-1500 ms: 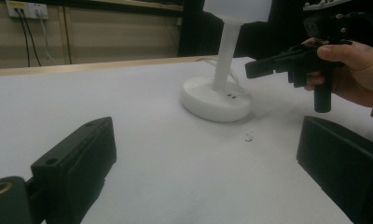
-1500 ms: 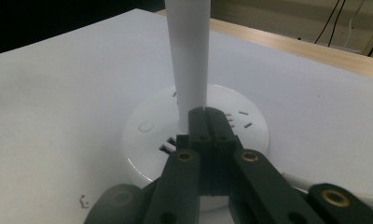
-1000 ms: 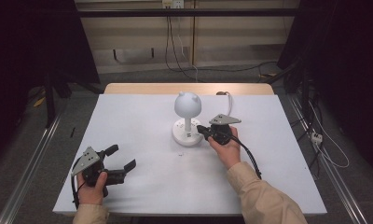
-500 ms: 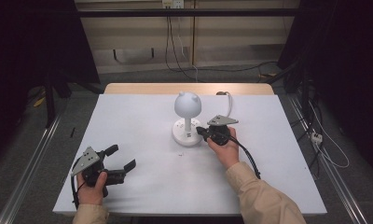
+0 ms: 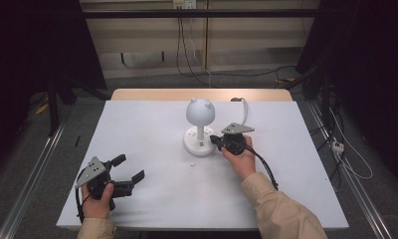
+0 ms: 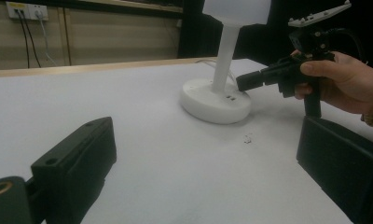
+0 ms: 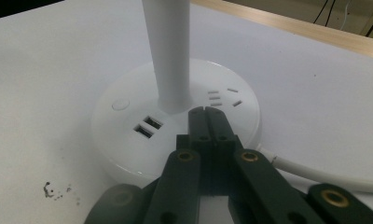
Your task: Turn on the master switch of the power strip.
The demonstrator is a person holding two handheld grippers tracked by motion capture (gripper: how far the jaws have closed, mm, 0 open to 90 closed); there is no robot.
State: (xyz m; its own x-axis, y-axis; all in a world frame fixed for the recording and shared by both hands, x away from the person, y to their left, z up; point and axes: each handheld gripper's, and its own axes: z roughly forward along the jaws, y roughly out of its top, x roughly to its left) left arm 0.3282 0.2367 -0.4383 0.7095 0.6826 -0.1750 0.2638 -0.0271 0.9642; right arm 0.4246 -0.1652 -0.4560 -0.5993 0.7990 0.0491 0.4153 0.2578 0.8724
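A white table lamp (image 5: 200, 110) with a round head stands mid-table on a round base (image 5: 193, 145). In the right gripper view the base (image 7: 128, 140) shows two USB ports (image 7: 147, 126), a round button (image 7: 120, 103) and several slots beside the stem (image 7: 168, 51). My right gripper (image 5: 213, 140) is shut with nothing between its jaws. Its closed tips (image 7: 206, 114) sit over the base top, right by the foot of the stem; whether they touch it I cannot tell. My left gripper (image 5: 131, 167) rests open at the table's front left, far from the lamp, jaws (image 6: 205, 128) wide apart and empty.
The lamp's white cable (image 7: 315, 170) runs off the base toward the table's far edge (image 5: 244, 107). A small dark smudge (image 5: 193, 165) marks the white tabletop (image 5: 152, 124) in front of the base. Dark floor and cables surround the table.
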